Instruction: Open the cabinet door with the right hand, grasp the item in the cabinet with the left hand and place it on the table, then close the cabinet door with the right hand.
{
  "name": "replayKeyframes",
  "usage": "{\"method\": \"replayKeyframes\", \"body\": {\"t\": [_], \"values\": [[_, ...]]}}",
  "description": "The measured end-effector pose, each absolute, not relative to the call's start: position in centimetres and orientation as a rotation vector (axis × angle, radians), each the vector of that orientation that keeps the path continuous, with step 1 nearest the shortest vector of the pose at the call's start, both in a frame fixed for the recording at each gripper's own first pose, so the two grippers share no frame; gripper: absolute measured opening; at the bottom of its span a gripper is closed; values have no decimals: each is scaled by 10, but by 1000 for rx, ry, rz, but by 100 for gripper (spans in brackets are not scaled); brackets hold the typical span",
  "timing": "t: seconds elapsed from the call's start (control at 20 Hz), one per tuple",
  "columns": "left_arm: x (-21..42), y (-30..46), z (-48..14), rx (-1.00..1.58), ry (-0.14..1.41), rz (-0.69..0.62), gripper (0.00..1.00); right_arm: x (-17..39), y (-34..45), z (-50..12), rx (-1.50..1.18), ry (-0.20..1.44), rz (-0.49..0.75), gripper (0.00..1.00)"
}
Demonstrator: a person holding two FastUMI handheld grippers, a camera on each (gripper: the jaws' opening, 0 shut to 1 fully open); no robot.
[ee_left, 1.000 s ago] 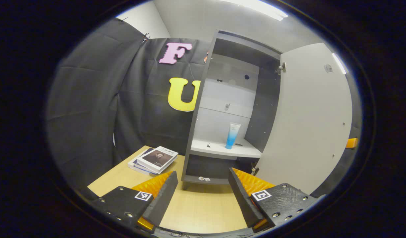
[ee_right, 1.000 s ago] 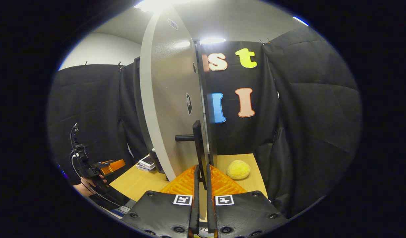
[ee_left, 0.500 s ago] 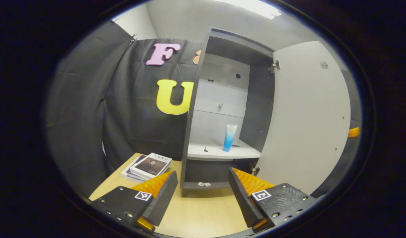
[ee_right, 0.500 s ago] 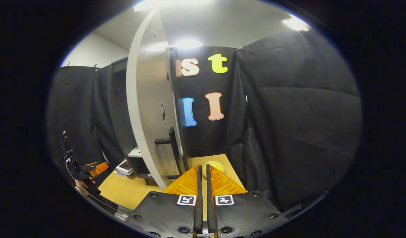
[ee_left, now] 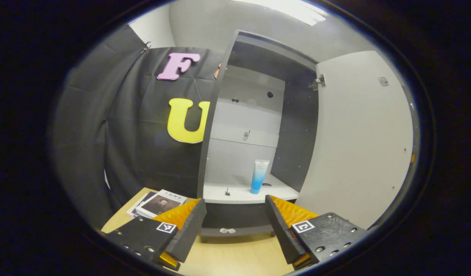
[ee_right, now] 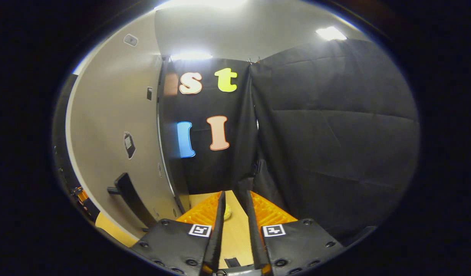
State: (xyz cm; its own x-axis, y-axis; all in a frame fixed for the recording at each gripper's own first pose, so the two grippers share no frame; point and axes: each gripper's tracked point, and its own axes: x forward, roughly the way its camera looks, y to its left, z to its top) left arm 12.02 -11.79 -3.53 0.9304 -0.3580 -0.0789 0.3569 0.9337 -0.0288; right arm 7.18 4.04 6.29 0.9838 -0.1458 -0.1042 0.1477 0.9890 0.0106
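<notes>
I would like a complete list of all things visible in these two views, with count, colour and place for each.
cabinet: one, dark grey with a light interior, standing on the table
cabinet door: one, pale grey, swung open on the right
handle: one, black, on the door's outer face
tube: one, white fading to blue, upright on the cabinet shelf
books: small stack, left of the cabinet
table: one, light wood
yellow object: one, on the table, partly hidden
left claw: open, facing the shelf
right claw: narrow gap, holding nothing
</notes>
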Motion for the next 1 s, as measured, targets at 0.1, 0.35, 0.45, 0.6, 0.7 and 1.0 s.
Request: {"method": "replayKeyframes", "body": {"t": [0.1,0.35,0.45,0.6,0.7,1.0], "values": [[140,-133,-36,-35,67,-366,92,94,28,68,-19,67,-167,65],[186,-188,-42,-84,79,-415,92,146,-3,78,30,30,-217,99],[203,-202,-40,-62,76,-418,93,160,-10,73,22,28,-229,99],[235,-223,-44,-35,87,-411,93,173,-13,59,-17,60,-223,98],[253,-239,-48,-19,96,-424,93,181,-10,50,-1,78,-206,98],[282,-273,-56,56,97,-427,93,204,-15,24,-63,132,-196,98]]}}
